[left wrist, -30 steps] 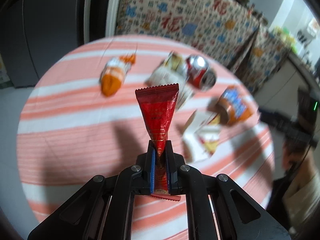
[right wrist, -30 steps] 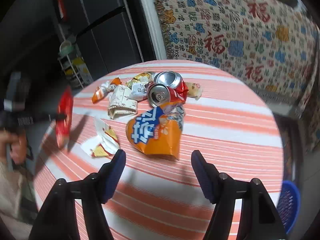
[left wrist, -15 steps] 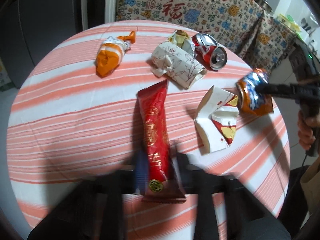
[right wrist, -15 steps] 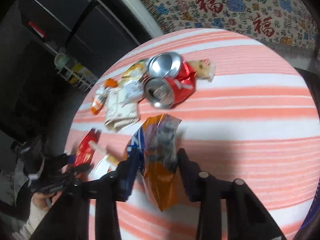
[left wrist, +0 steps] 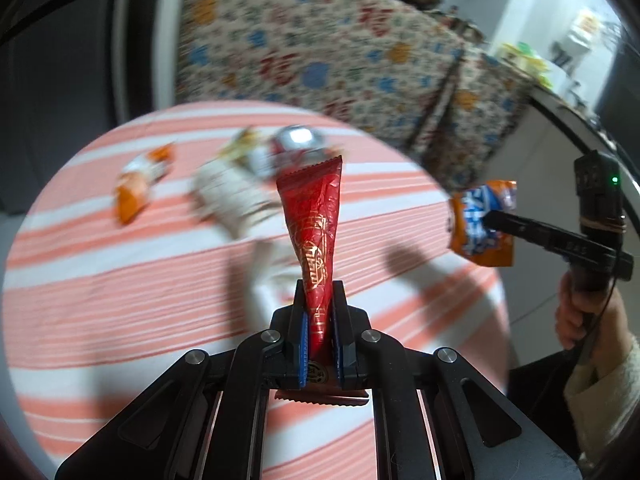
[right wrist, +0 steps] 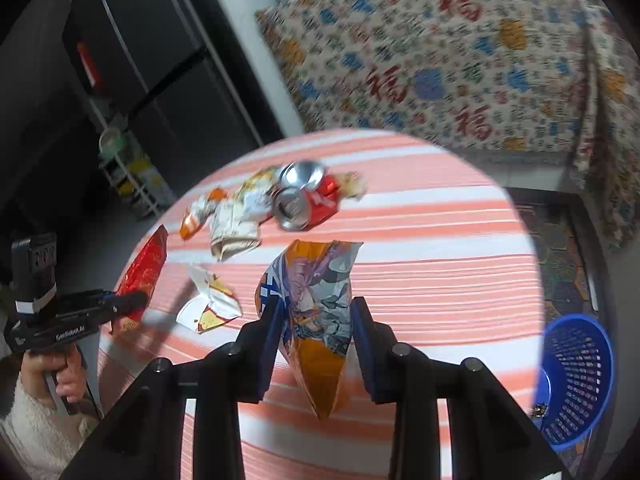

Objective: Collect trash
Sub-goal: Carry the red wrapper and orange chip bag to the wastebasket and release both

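Note:
My left gripper (left wrist: pixel 319 322) is shut on a red snack wrapper (left wrist: pixel 315 216) and holds it upright above the round striped table (left wrist: pixel 120 300). My right gripper (right wrist: pixel 316 320) is shut on an orange and blue chip bag (right wrist: pixel 318 304), lifted above the table; the bag also shows in the left wrist view (left wrist: pixel 482 222). On the table lie two crushed red cans (right wrist: pixel 306 200), a crumpled white paper cup (right wrist: pixel 234 228), an orange wrapper (right wrist: pixel 196 218) and a torn white carton (right wrist: pixel 210 306). The left gripper with the red wrapper (right wrist: pixel 142 272) shows at the left of the right wrist view.
A blue mesh basket (right wrist: pixel 576 376) stands on the floor to the right of the table. A patterned cloth-covered piece of furniture (right wrist: pixel 460 64) stands behind the table. A dark fridge (right wrist: pixel 132 60) and a small rack (right wrist: pixel 132 176) are at the far left.
The left gripper dipped to the table with the red wrapper and has raised it again. The right gripper closed on the chip bag and lifted it off the table.

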Demonstrator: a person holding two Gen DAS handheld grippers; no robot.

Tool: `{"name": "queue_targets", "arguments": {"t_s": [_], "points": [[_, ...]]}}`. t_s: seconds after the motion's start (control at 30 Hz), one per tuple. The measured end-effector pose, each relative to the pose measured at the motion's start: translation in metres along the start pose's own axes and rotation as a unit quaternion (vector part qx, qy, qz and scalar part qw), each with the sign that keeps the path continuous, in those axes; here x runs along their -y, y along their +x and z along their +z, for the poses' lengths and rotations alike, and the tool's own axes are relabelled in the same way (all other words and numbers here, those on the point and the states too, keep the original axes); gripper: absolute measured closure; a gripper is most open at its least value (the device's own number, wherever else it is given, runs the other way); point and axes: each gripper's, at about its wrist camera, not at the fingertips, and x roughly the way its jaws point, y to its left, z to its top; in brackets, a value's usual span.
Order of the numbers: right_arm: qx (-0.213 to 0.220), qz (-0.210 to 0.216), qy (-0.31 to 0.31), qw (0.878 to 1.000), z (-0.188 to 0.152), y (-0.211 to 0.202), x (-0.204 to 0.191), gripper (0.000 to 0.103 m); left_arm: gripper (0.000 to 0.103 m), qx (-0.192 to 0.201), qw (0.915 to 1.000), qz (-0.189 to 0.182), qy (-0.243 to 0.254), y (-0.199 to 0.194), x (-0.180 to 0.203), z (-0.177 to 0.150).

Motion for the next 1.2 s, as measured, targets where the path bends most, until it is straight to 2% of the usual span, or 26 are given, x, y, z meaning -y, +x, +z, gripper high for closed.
{"name": "queue_targets", "arguments": {"t_s": [0.13, 0.37, 0.53, 0.67, 0.93, 1.2], "points": [[0.031, -0.032, 0.024, 0.999, 0.001, -0.041, 0.033, 0.068, 0.095, 0.0, 0.9983, -0.049, 0.031, 0.019, 0.064, 0.02], [0.068, -0.135, 0.09, 0.984, -0.019, -0.115, 0.122, 0.068, 0.095, -0.013, 0.9881, -0.125, 0.088, 0.068, 0.185, 0.046], [0.077, -0.191, 0.14, 0.968, -0.04, -0.144, 0.179, 0.068, 0.096, -0.033, 0.9794, -0.164, 0.113, 0.117, 0.266, 0.054], [0.069, -0.224, 0.163, 0.958, -0.048, -0.15, 0.218, 0.067, 0.096, -0.055, 0.9745, -0.18, 0.121, 0.157, 0.311, 0.051], [0.064, -0.248, 0.22, 0.941, -0.064, -0.138, 0.285, 0.065, 0.096, -0.084, 0.9725, -0.18, 0.122, 0.217, 0.356, 0.039], [0.047, -0.223, 0.253, 0.94, -0.083, -0.115, 0.335, 0.065, 0.095, -0.1, 0.9733, -0.169, 0.118, 0.261, 0.363, 0.033]]}}
